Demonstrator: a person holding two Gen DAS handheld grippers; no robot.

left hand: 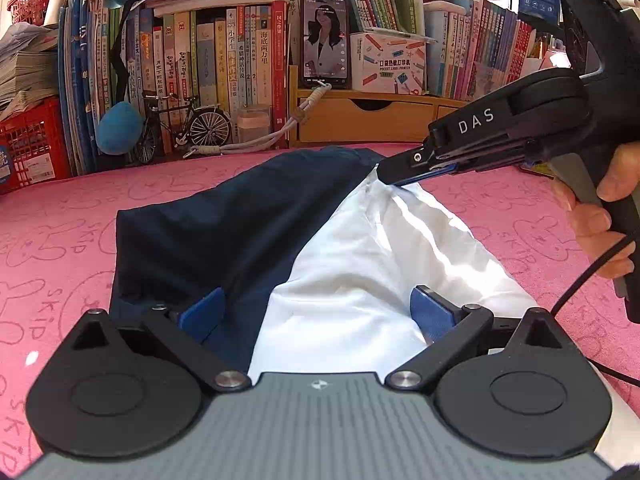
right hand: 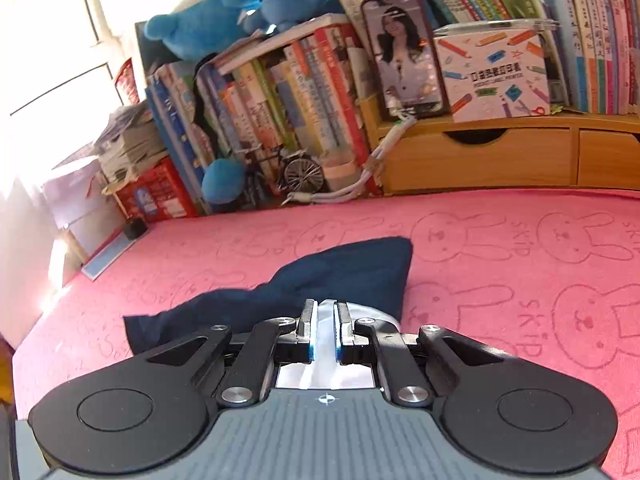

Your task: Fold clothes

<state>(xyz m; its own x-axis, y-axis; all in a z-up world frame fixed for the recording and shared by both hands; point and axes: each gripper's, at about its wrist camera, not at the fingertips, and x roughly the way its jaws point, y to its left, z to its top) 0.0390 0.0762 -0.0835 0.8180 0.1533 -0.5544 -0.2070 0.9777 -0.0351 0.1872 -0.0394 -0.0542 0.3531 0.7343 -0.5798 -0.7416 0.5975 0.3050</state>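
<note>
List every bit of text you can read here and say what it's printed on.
"DAS": right gripper, on its black body.
"SKIP": pink bunny-print cover, repeated.
"POCKET LABEL PRINTER": white box on the wooden shelf.
"海底两万里": spine among the books.
Other spines and the phone screen: too small.

Pink cloth (right hand: 500,240) with embossed rabbits and "SKIP" lettering covers the surface under and ahead of both grippers. Far ahead, a row of upright books (left hand: 208,68). Ahead-right, wooden drawer unit (left hand: 372,118) carrying a phone (left hand: 325,40) and a printed box (left hand: 390,64). Ahead-left, red crate (left hand: 32,144), paper stack above it. Blue plush toys (right hand: 224,8) top the books. Strong daylight enters from a window (right hand: 52,60), far left.
</note>
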